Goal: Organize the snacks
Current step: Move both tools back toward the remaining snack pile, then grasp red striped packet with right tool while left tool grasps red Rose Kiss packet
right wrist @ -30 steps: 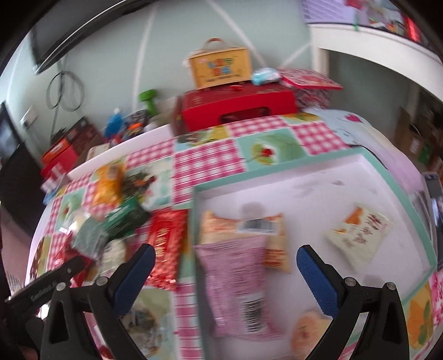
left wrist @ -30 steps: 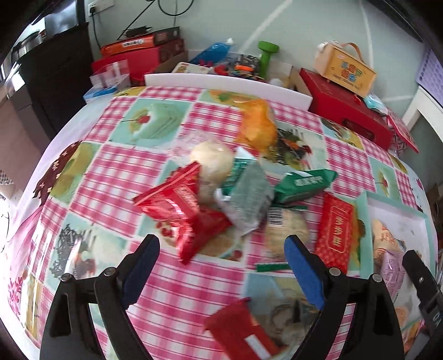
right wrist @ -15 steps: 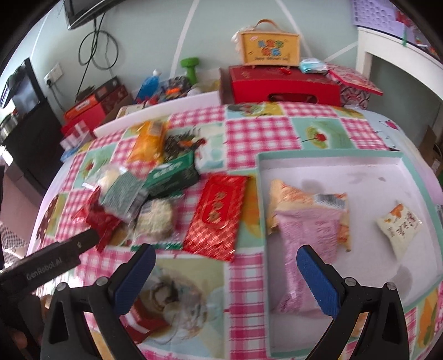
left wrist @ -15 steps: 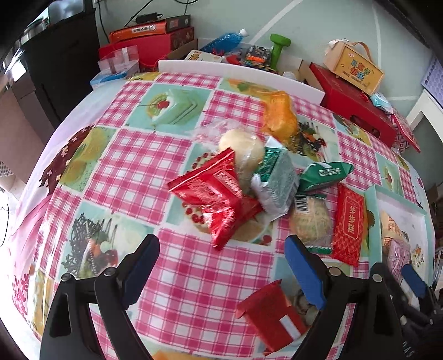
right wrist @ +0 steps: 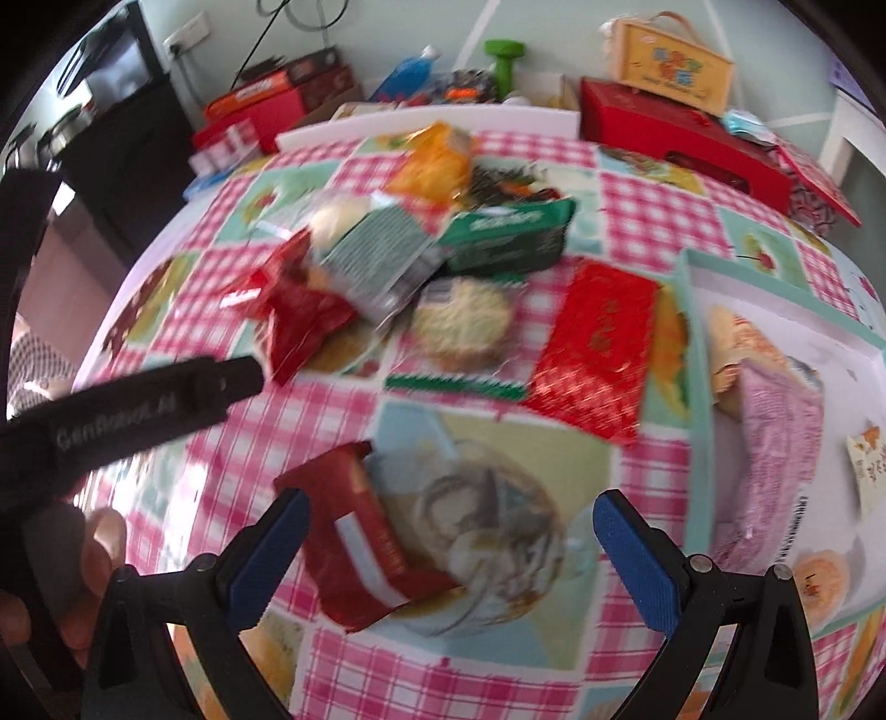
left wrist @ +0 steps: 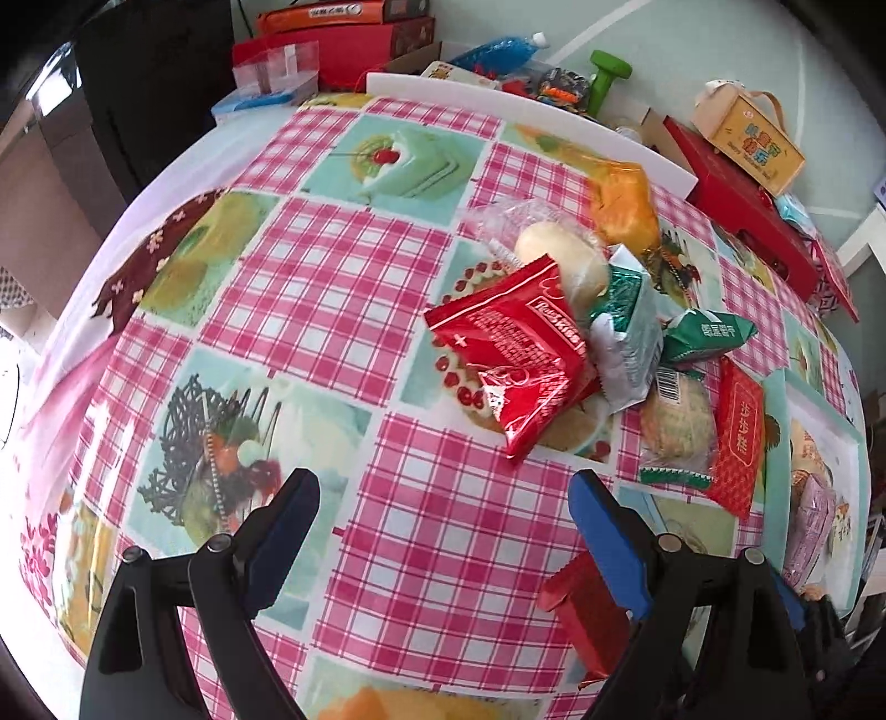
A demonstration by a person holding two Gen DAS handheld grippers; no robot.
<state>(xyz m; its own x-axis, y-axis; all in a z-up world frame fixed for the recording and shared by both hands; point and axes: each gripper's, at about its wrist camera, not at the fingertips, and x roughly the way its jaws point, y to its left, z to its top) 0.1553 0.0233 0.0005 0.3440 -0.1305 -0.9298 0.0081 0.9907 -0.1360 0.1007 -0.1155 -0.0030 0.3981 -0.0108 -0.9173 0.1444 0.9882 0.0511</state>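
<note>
A pile of snack packets lies on the checked tablecloth: a red crinkled packet (left wrist: 515, 354), a bun in clear wrap (left wrist: 559, 260), a grey-green packet (left wrist: 628, 338), a green packet (left wrist: 709, 332), an orange packet (left wrist: 623, 207), a round noodle cake (right wrist: 462, 324) and a flat red packet (right wrist: 598, 343). A small dark red packet (right wrist: 365, 537) lies just ahead of my right gripper (right wrist: 451, 526), near its left finger. My left gripper (left wrist: 443, 515) hangs open over bare cloth, short of the pile. Both grippers are open and empty. A white tray (right wrist: 786, 315) at the right holds several packets.
Red boxes (left wrist: 742, 205), a yellow carry box (left wrist: 747, 138), a green dumbbell (left wrist: 606, 75) and a blue bottle (left wrist: 498, 47) stand behind the table's far edge. A black cabinet (left wrist: 160, 94) is at the far left. The left gripper's body (right wrist: 133, 410) crosses the right wrist view.
Both grippers have pulled back and swung left. The right gripper has moved from over the tray to over the small dark red packet. The snacks have not moved.
</note>
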